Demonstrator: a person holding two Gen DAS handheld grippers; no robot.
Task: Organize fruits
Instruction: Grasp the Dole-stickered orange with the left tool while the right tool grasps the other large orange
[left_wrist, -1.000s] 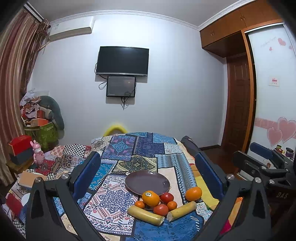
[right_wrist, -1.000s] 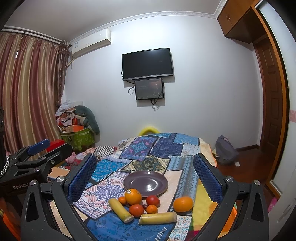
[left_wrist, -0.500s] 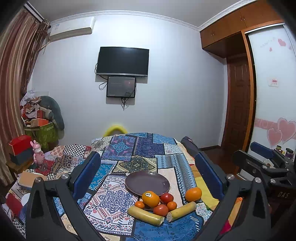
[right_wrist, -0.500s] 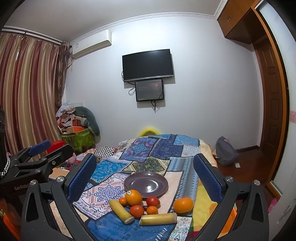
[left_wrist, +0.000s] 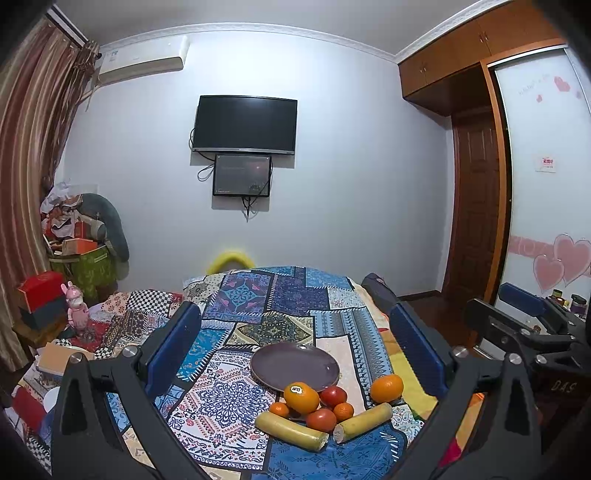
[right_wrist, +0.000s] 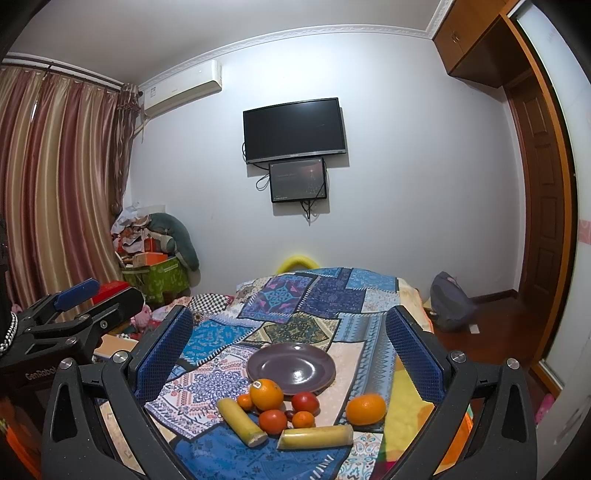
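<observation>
An empty purple plate (left_wrist: 294, 364) (right_wrist: 290, 367) lies on the patchwork bed cover. In front of it sit a stickered orange (left_wrist: 301, 397) (right_wrist: 266, 394), a second orange (left_wrist: 386, 388) (right_wrist: 365, 408) to the right, two red tomatoes (left_wrist: 333, 396) (right_wrist: 305, 402), small tangerines (left_wrist: 279, 409) (right_wrist: 303, 419) and two yellow banana pieces (left_wrist: 291, 430) (right_wrist: 314, 437). My left gripper (left_wrist: 295, 347) and right gripper (right_wrist: 288, 343) are both open, empty, held above and short of the fruit.
The patchwork cover (left_wrist: 280, 295) drapes a bed. Boxes and clutter (left_wrist: 81, 254) stand at the left, a dark bag (right_wrist: 450, 301) lies on the floor at the right. The other gripper shows at each view's edge (left_wrist: 524, 332) (right_wrist: 66, 325).
The right wrist view has drifted slightly towards the fruit. The left view has hardly changed. Both grippers stay open.
</observation>
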